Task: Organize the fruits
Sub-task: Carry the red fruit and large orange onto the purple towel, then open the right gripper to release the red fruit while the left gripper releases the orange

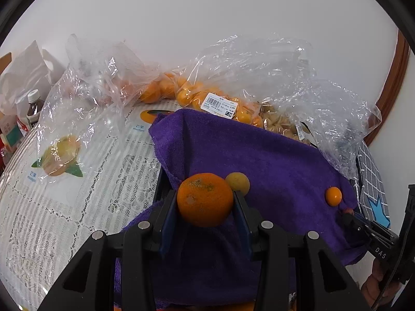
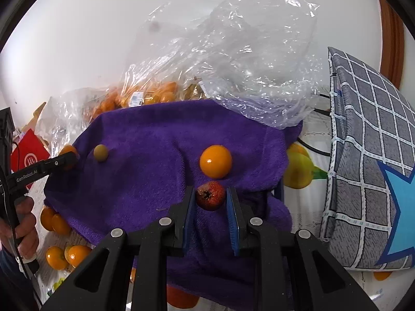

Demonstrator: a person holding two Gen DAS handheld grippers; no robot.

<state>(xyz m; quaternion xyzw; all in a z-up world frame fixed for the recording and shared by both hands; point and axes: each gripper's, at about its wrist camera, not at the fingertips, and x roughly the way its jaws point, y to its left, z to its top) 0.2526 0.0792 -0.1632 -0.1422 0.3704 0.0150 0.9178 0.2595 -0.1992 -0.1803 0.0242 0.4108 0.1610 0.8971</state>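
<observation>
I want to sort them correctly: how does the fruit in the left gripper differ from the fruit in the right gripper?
The mandarin is orange and larger; the red fruit is dark red and smaller. The mandarin has pale blemishes; the red fruit shows a dark, star-shaped end. Both are round and held above the purple towel.

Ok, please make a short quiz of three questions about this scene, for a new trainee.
1. True or false: the left gripper is closed on the large orange fruit.
2. What lies between the pads of the right gripper? A) a bottle B) the small red fruit C) nothing
3. Fill in: the loose fruits rest on a ____ towel.

Key: 1 true. 2 B. 3 purple.
</observation>
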